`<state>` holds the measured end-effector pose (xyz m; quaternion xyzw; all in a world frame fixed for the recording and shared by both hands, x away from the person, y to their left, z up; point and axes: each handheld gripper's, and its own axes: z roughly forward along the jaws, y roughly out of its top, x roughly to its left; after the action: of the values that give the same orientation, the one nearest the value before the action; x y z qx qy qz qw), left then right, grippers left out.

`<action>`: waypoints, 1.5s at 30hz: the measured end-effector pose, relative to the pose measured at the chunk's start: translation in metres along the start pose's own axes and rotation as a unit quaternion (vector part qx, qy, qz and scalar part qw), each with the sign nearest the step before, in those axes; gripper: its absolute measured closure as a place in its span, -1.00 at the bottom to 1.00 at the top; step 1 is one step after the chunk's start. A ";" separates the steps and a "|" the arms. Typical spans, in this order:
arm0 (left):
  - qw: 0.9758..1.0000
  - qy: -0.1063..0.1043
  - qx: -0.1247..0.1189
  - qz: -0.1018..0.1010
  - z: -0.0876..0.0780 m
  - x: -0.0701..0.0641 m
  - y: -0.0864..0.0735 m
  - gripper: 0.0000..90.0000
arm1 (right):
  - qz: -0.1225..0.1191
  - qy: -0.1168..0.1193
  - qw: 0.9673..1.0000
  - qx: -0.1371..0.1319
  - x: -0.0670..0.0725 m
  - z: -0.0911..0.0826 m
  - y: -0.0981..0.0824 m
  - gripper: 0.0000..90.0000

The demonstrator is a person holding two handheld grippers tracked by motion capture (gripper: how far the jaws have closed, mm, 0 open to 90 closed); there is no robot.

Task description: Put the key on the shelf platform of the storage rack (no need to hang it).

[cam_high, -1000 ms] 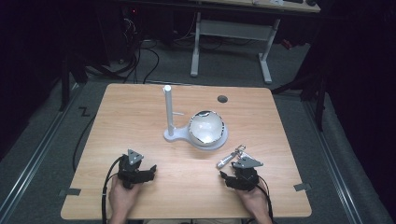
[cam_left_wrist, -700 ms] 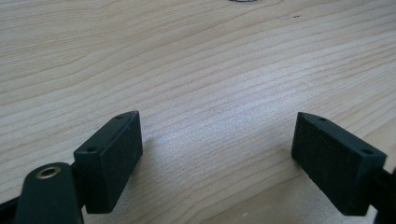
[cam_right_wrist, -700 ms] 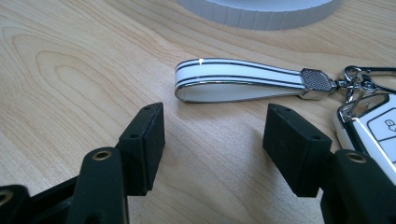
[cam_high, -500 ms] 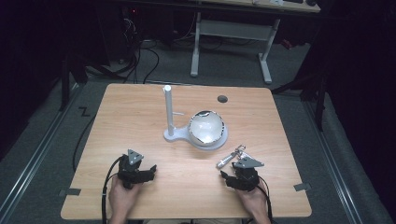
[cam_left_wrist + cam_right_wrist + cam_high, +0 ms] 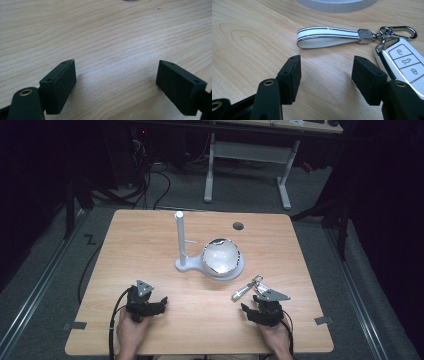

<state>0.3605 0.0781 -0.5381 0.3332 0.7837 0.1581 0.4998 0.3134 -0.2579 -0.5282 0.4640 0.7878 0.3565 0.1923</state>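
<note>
High view first: both my grippers are parked near the bottom edge of the wooden table, left gripper at lower left of the frame, right gripper at lower right. Just above the right one lies the car key fob with its white strap pointing off to the left. Middle of the frame there's a white stand, an upright post with a small peg sticking out of it, and a shiny glass-looking bowl sitting on its round base.

Right gripper view is the useful one. Jaws are spread apart with nothing between them, just bare wood. The strap loop runs across the upper middle of the frame, a bit beyond the jaw tips, and the fob body with its three buttons sits at the right, close alongside the right-hand jaw. Can't tell if it's actually touching.

Left gripper view: jaws wide apart too, hovering over plain tabletop, holding nothing.

So my read is we're at the approach stage of grabbing the keys, nothing picked up yet. Next I'd push the right gripper forward a touch so the strap loop ends up between the jaws, then close on it. The strap lies flat, so I'd need to come in low. My guess is it ends up hung on that peg or dropped in the bowl.
</note>
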 end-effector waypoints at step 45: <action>1.000 0.000 0.000 0.000 0.000 0.000 0.000 -0.63 | 0.041 -0.041 0.998 -0.010 -0.048 -0.020 0.004 -0.15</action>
<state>0.3605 0.0781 -0.5381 0.3329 0.7839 0.1579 0.4998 0.3270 -0.3059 -0.5127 0.5081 0.7558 0.3530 0.2143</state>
